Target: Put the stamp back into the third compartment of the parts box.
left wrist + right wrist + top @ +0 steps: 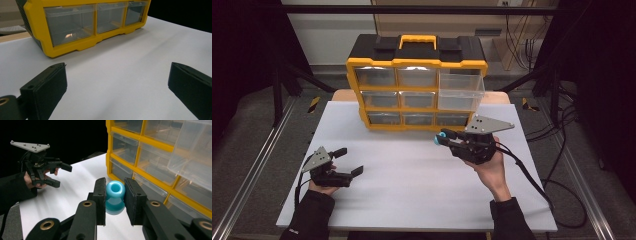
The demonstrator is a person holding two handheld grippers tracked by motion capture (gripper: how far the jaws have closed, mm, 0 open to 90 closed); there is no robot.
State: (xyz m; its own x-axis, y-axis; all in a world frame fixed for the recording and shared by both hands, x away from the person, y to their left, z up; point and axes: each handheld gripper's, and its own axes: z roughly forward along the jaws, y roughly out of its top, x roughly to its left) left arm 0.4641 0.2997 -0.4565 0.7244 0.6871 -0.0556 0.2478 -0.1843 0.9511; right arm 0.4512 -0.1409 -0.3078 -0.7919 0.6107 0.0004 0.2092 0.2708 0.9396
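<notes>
A yellow and black drawer cabinet (417,80) stands at the back of the white table (412,175); its top right clear drawer (461,91) is pulled out. My right gripper (443,138) hovers just in front of the cabinet's lower right corner, shut on a small blue spool-shaped piece (115,197) that sits between its two pads. The left gripper (349,161) rests near the table's front left, open, with nothing between its fingers (45,87). It also appears far off in the right gripper view, left gripper (56,173), with the jaws apart.
The cabinet's bottom row of clear drawers (72,23) faces the left gripper. Cables (542,185) trail off the table's right side. Metal rails (252,170) run along both sides of the table.
</notes>
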